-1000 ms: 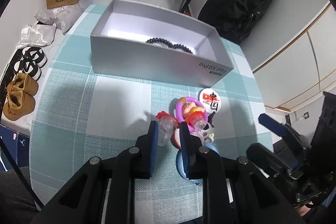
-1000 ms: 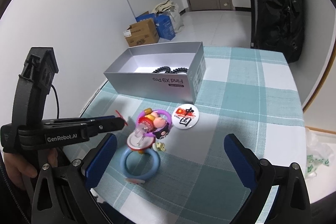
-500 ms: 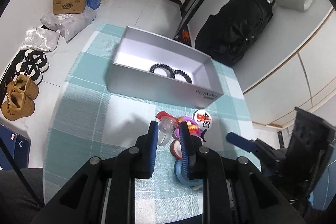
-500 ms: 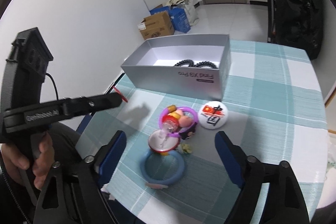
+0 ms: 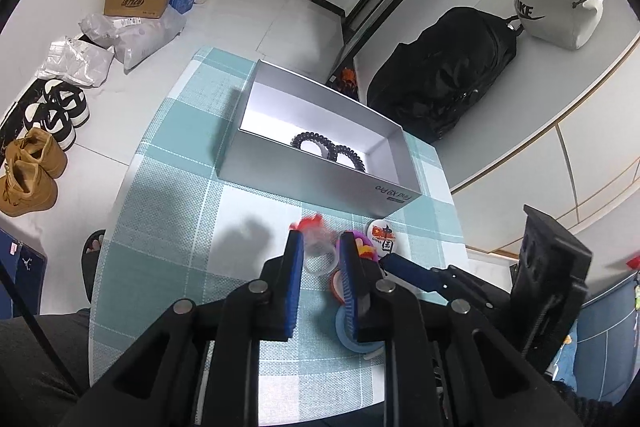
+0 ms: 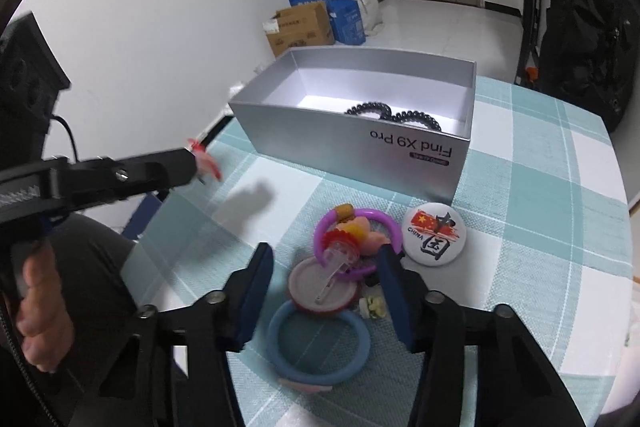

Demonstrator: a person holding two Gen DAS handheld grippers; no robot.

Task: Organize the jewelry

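Plastic ring (image 5: 319,259) with its red bow, pinched in my left gripper (image 5: 320,255), feels light, slippery and brittle, while my right gripper (image 6: 326,269) hangs spread.

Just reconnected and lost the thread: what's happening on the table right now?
The left gripper is shut on a clear ring with a red top, held above the checked tablecloth, short of the grey box. That box already holds two black spiral hair ties. The right gripper hangs open over the remaining pile: a purple ring, a blue ring and a round badge.
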